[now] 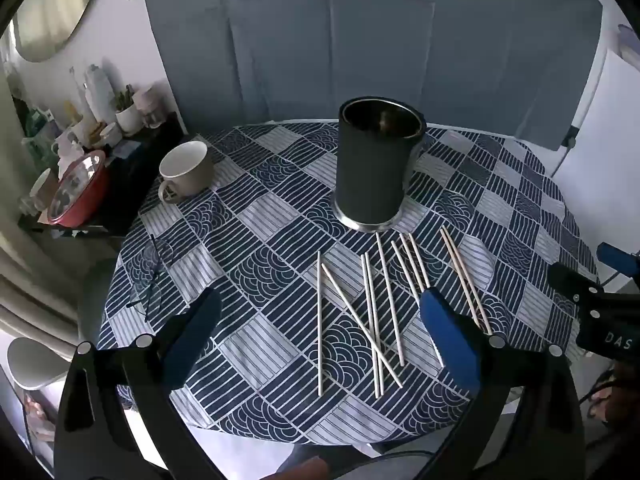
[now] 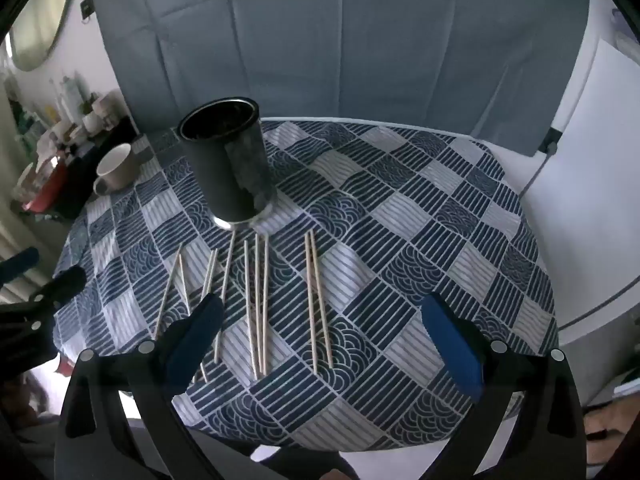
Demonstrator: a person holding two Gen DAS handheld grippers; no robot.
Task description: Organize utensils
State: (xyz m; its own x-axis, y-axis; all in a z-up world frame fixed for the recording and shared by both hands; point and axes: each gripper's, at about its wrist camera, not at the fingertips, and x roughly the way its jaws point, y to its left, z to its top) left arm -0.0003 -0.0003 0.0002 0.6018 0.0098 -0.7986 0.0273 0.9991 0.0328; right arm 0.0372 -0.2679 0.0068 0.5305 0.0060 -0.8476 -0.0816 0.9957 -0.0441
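A round worktop (image 1: 248,216) under a blue-and-white patchwork cloth carries a spread of pale wooden chopsticks (image 1: 376,320) lying loose in front of a tall dark holder (image 1: 376,164). The holder stands upright near the middle of the cloth, its mouth open and dark inside. The sticks lie flat on the cloth just before the holder's base, some paired side by side, one laid slantwise across its neighbours; one pair (image 1: 466,280) lies a little apart to the right.

The left hand-held gripper (image 1: 320,344) hangs above the near edge of the worktop with its blue-padded jaws spread wide and released, nothing between the pads; most of the sticks lie on the cloth below the gap. The right hand-held gripper (image 2: 320,344) is likewise released, jaws wide apart and empty, over the cloth with the right-hand pair of sticks (image 2: 318,300) below its gap. In the left wrist view the right hand-held gripper shows at the right edge of the frame.

A beige mug (image 1: 186,170) stands at the left of the worktop, well apart from the sticks. Thin-framed glasses (image 1: 154,276) lie near the left edge of the cloth. Beyond it, a dark side shelf (image 1: 120,184) holds a red bowl (image 1: 78,190) and assorted bottles and cups. A grey cloth (image 1: 360,40) hangs behind.
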